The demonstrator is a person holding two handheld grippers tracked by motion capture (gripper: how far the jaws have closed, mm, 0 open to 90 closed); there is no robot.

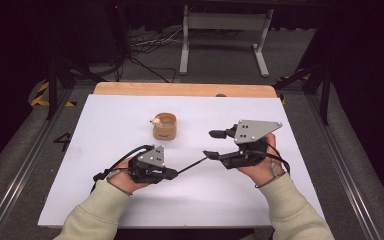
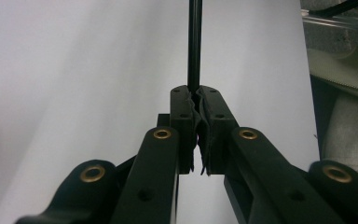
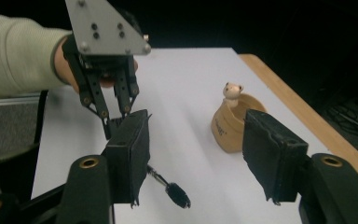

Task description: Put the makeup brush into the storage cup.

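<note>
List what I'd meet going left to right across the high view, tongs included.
Left tongs, shut on a thin black brush → wooden cup → brush → right tongs, open.

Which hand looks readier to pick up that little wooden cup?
Probably the right gripper: its jaws stand open and empty, facing the wooden cup. The left gripper is shut on a thin black brush.
</note>
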